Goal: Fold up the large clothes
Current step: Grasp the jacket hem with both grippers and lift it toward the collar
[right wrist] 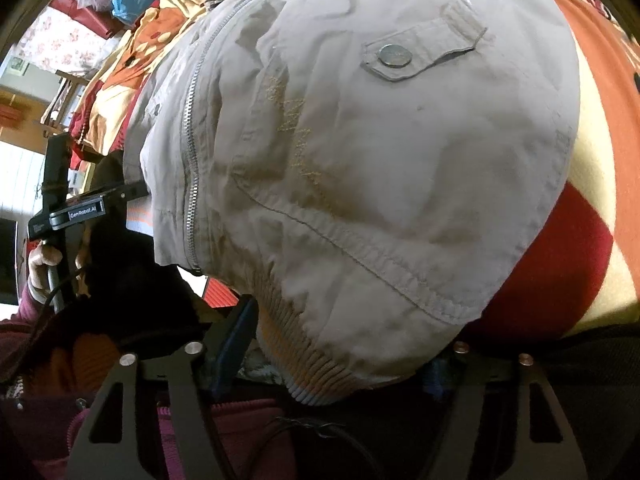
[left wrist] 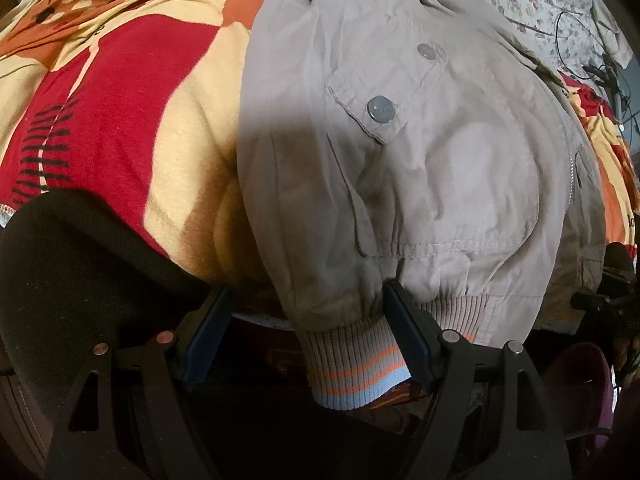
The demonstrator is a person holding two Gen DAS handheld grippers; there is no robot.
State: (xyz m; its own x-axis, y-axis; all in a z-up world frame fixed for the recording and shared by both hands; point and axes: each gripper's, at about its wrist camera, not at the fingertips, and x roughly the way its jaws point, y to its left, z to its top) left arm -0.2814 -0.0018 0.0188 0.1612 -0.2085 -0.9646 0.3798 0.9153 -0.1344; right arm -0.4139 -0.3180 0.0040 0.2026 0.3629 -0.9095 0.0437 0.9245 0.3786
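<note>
jacket [left wrist: 420,152] lying on bed blanket [left wrist: 120,112], hem at near edge | L hand-held gripper [left wrist: 308,344] gaping round ribbed hem [left wrist: 352,364], not pinching | R hand-held gripper [right wrist: 340,364] straddling hem corner, grip: cannot tell | tip: be pinching rib deep w/ both, lifting evenly

Jacket [left wrist: 400,168] hem overhangs blanket [left wrist: 120,120] edge; underside free.

Daylight hits jacket [left wrist: 420,128] and blanket [left wrist: 120,92] from upper side; lower part of both views dark, w/ a hard shadow across jacket's lower left. Window area blown out at left in right view. Strong fisheye bend and black corners; pics fairly sharp.
</note>
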